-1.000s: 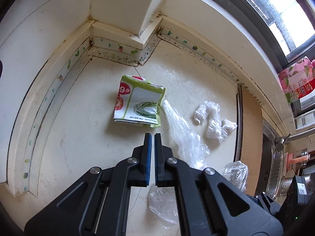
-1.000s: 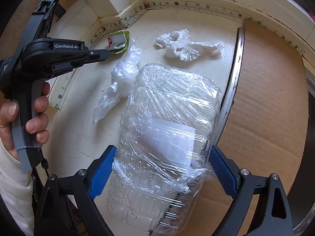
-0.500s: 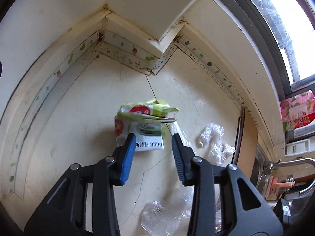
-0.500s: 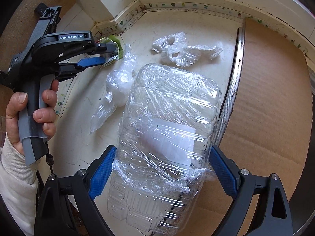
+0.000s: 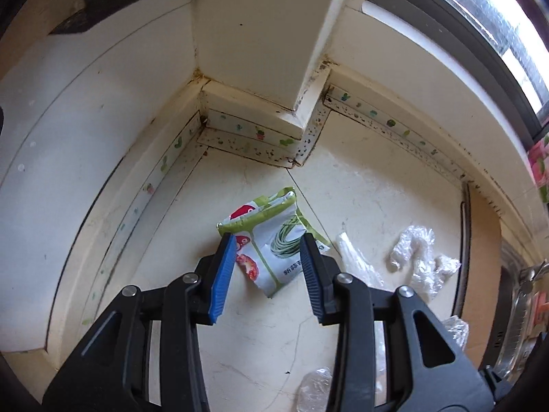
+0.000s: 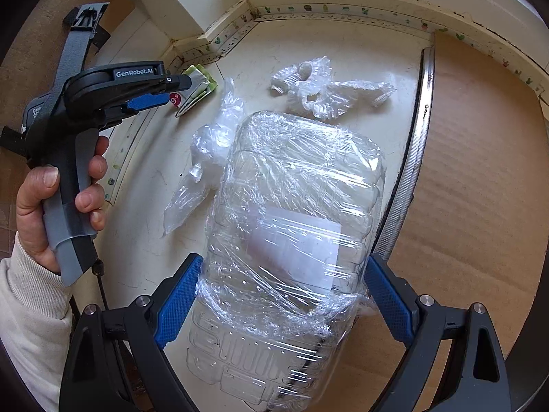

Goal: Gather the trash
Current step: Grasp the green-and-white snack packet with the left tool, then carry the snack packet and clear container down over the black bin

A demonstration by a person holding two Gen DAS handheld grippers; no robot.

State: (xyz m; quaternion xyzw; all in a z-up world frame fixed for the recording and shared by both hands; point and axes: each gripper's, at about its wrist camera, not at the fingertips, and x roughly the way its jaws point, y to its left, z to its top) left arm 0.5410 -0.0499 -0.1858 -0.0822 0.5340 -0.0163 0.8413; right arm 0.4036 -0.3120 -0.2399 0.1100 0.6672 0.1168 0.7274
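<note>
A green and white vegetable packet (image 5: 271,240) lies crumpled on the cream counter near the corner. My left gripper (image 5: 267,257) is open, its jaws either side of the packet's near end; touch cannot be told. The packet also shows in the right wrist view (image 6: 195,86) by the left gripper (image 6: 161,89). My right gripper (image 6: 281,285) is shut on a clear plastic container wrapped in cling film (image 6: 291,240), held above the counter. A twisted clear bag (image 6: 206,158) and a crumpled clear wrapper (image 6: 322,92) lie on the counter.
Tiled walls and a projecting pillar (image 5: 267,51) close the corner behind the packet. Brown cardboard (image 6: 473,189) covers the right side past a metal rim (image 6: 415,158). A window (image 5: 480,17) runs along the back. More clear plastic (image 5: 315,391) lies near my left gripper's base.
My left gripper opened from shut and moved forward to the packet, which now sits between its jaws and has lifted and crumpled. My right gripper kept holding the wrapped container.
</note>
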